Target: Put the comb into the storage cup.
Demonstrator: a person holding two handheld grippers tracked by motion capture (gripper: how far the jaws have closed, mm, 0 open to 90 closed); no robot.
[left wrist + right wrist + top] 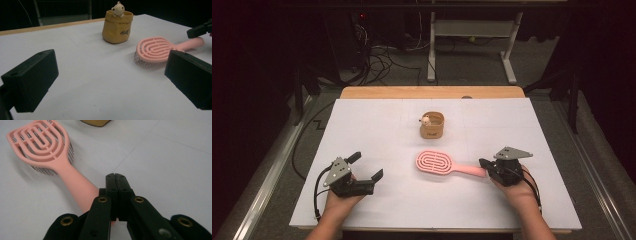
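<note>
Right claw (116,178) closed, empty, over pink brush (50,150) handle; left claw (110,77) wide open, empty

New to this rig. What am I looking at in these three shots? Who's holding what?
A person at a white table holds a hand-held gripper in each hand; there is no robot arm. The high view looks down from above. The other two cameras ride on the grippers, looking along their black jaws. On the table lie a pink hairbrush and a tan pouch-shaped pot with a small bear figure. The left hand-held gripper is open and empty. The right hand-held gripper is shut, jaws together above the brush handle, gripping nothing.
</note>
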